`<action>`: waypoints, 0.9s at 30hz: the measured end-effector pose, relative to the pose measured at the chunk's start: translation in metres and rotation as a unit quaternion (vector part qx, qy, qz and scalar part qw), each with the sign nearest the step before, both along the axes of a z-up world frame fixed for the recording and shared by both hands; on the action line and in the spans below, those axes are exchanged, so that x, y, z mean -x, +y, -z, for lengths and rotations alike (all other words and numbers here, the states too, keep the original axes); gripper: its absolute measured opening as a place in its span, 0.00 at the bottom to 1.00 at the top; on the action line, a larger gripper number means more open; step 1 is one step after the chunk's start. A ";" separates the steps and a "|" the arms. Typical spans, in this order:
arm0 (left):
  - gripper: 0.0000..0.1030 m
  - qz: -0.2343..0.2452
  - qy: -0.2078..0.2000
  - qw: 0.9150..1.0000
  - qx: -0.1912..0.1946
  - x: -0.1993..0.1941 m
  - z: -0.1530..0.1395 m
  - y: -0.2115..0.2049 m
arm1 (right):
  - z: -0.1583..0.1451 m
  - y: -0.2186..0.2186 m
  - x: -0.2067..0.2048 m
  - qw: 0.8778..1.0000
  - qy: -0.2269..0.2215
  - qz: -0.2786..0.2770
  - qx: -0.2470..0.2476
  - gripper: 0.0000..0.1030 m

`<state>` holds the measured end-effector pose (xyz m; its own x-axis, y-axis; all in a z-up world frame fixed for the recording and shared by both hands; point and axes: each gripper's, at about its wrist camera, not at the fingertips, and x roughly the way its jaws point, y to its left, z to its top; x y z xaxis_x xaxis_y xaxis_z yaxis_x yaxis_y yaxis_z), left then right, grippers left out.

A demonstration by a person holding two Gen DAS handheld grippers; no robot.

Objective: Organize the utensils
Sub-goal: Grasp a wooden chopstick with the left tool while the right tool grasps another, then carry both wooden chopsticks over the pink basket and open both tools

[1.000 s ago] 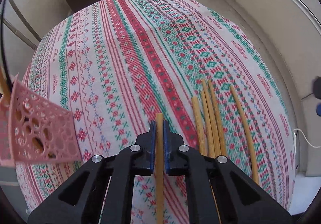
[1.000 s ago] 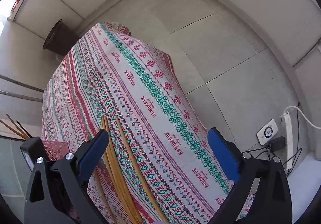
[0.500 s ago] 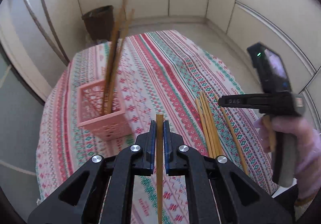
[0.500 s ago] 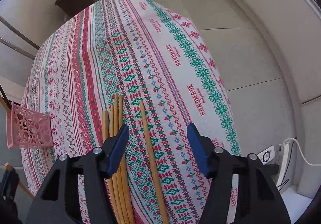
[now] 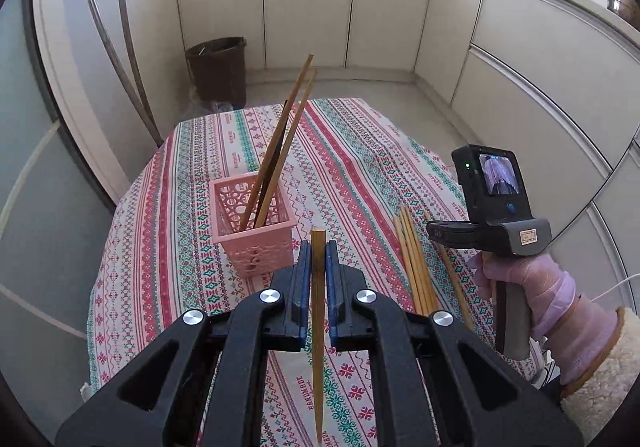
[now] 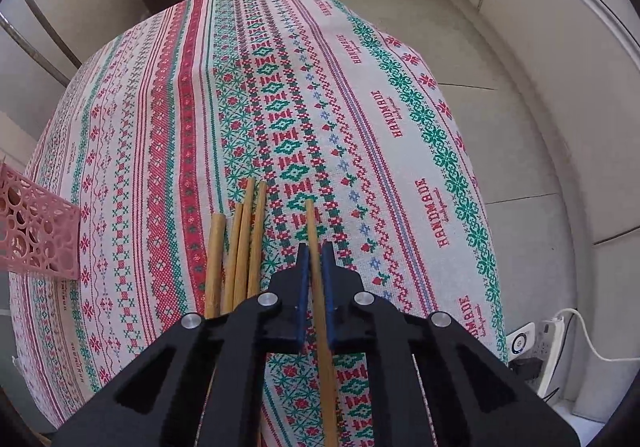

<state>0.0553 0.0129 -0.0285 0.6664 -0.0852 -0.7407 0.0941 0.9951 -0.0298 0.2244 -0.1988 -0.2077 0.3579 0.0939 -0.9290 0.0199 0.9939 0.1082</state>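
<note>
**Two chopsticks clamped, one in each gripper**

My left gripper [image 5: 319, 261] is pressed tight on a wooden chopstick [image 5: 318, 327]; its blunt square tip pokes just past the blue pads, and its lower end runs out of frame at the bottom. My right gripper [image 6: 314, 267] has its pads drawn in around a single chopstick [image 6: 316, 247] lying apart from the rest. They look clamped on it, though I cannot be sure the pads actually touch the wood, and its near end is lost beneath the black gripper body.

The pink basket [image 5: 256, 235] is square plastic with lacy cut-out walls. It stands on the counter [image 5: 192, 207], which is draped in a woven cloth striped red, green and white. Two pale wooden chopsticks and one dark one lean in the basket [image 5: 280, 151], tilted to the right.

Only the left wrist view shows the whole basket, my gloved right hand [image 5: 532, 287] on the grip, and the brown bin [image 5: 218, 67] by the cabinets. The right wrist view cuts the basket to a corner, but shows clearly four loose chopsticks [image 6: 236, 247] lying side by side on the cloth, just left of the gripper, their near ends hidden under it.
</note>
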 end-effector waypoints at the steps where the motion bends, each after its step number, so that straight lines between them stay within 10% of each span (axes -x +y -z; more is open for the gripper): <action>1: 0.06 -0.001 -0.002 1.000 0.002 0.000 0.000 0.002 | -0.002 -0.004 0.001 1.000 0.004 0.008 -0.013 0.06; 27: 0.06 -0.032 -0.147 0.980 0.131 0.007 -0.123 0.047 | -0.231 -0.045 0.062 0.952 -0.240 0.022 -0.187 0.06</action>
<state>0.0484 0.0599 0.0943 0.8574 -0.1988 -0.4748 0.0753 0.9609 -0.2663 0.1628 -0.2441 0.0236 0.7443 0.3615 -0.5615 -0.0812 0.8836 0.4612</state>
